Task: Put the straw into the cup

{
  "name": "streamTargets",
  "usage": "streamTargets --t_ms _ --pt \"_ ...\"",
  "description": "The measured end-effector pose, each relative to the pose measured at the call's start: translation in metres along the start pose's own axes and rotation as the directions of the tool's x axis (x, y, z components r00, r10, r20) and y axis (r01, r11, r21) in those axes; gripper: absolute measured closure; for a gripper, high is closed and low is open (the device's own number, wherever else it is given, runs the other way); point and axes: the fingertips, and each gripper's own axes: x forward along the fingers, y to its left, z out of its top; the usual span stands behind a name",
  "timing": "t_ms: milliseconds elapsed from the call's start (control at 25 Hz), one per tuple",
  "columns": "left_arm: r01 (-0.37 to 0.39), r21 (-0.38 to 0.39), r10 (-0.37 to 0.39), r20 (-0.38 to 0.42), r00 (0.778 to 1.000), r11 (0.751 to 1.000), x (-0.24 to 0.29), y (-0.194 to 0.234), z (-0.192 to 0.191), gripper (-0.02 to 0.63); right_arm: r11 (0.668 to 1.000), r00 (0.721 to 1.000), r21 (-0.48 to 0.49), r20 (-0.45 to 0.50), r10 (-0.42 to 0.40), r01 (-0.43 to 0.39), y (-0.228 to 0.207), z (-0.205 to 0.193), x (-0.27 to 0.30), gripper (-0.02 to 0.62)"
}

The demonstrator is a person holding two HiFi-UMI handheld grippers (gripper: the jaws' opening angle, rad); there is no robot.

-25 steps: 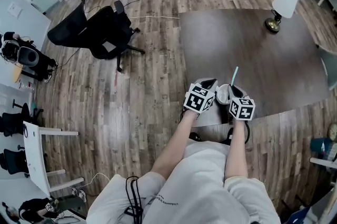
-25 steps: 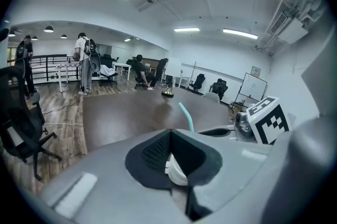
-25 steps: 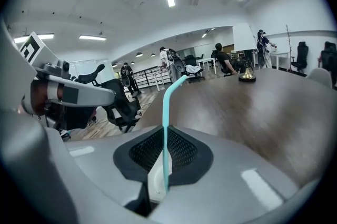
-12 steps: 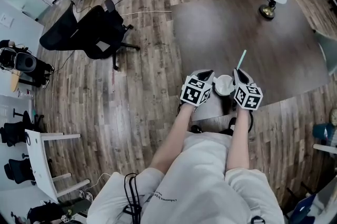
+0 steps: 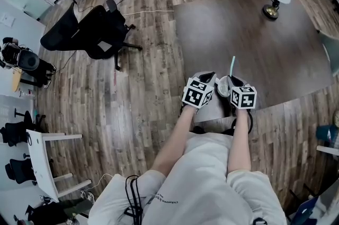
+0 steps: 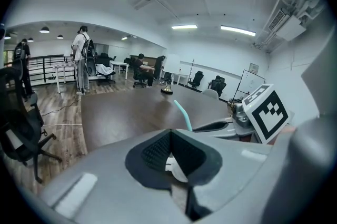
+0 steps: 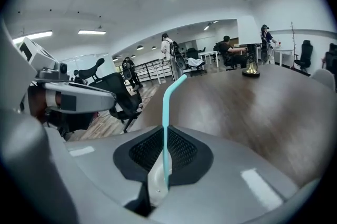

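Right tool (image 5: 233,81) clenched on straw (image 5: 232,65), just beside cup (image 5: 223,87) clenched in left tool (image 5: 208,78).

forearms (image 5: 177,136) are extending forward together; left tool (image 5: 208,79) is clamping the cup (image 5: 223,86), right tool (image 5: 233,81) is pinching the straw (image 5: 232,64).

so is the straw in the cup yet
Cannot tell. The straw is clamped in the right gripper, its lower end down at the cup that the left gripper holds; the jaws hide the tip.
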Motion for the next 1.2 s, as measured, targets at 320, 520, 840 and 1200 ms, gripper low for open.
streamTargets --t_ms 320,520,840,1200 --pt "-0.031 -0.014 0.031 0.008 0.999 0.999 -0.002 0.001 0.0 0.606 0.996 0.999 -0.083 -0.043 0.014 -0.017 0.008 -0.001 0.005 0.528" --pt "-0.052 -0.021 0.052 0.004 0.999 0.998 -0.006 -0.005 0.002 0.606 0.995 0.998 -0.085 -0.042 0.043 -0.047 0.01 0.001 0.001 0.532" --pt "-0.115 -0.082 0.116 0.004 0.993 0.99 -0.011 -0.013 -0.002 0.606 0.986 0.992 -0.113 -0.054 0.114 -0.12 0.016 0.004 -0.007 0.543" --pt "-0.21 -0.205 0.219 0.022 0.976 0.956 -0.001 -0.039 -0.002 0.606 0.957 0.97 -0.169 -0.098 0.222 -0.236 0.002 0.008 -0.028 0.546"
